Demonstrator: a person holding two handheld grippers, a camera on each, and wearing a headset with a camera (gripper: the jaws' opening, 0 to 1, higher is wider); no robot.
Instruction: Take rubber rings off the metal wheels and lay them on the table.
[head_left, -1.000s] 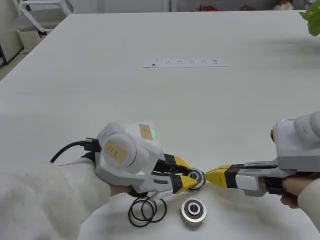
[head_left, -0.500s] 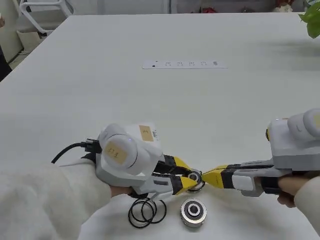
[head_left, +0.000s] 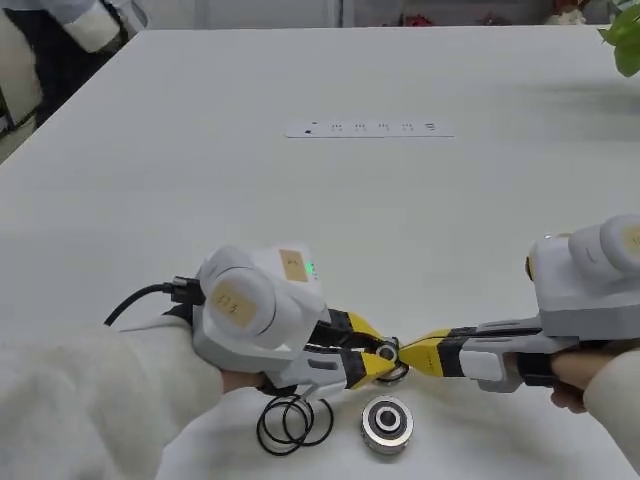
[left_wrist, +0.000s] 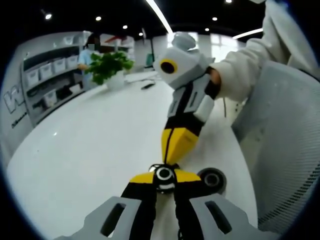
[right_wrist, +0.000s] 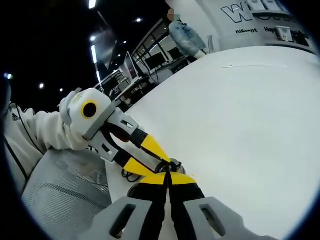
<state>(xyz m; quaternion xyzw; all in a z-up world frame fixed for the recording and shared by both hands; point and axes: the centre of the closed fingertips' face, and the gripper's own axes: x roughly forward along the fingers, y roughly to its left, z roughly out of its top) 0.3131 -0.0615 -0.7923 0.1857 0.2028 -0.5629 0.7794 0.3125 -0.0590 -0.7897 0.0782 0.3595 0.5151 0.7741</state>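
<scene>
Head view, lower left: black cable (head_left: 140, 298) trails across the white table (head_left: 300, 220) into the left gripper (head_left: 375, 362), with a fluffy white sleeve (head_left: 90, 400) behind it. Left gripper jaws, yellow-tipped, set narrow and clamped on a small silver metal wheel (head_left: 388, 352) at lower centre. Below that gripper, a loose bunch of thin black rubber rings (head_left: 293, 422) lies flat on the table, overlapping one another. Just right of the bunch, a second metal wheel (head_left: 386, 420) lies flat, dark round its rim, apart from the clamped wheel. Right gripper (head_left: 408, 357) reaches in from lower right, jaws pressed together with no gap visible, tips meeting the clamped wheel from the right. Upper centre: flat white power strip (head_left: 368, 128); upper right corner: green plant leaves (head_left: 625, 35). Left gripper view: clamped wheel sits face-on between the two yellow tips at lower centre, a thin black line raised at its top edge where the right gripper's tip meets it; second wheel just right of it; grey mesh chair back (left_wrist: 285, 150) at far right. Right gripper view: own tips closed together at lower centre against the wheel; cannot tell whether rubber is pinched between them
</scene>
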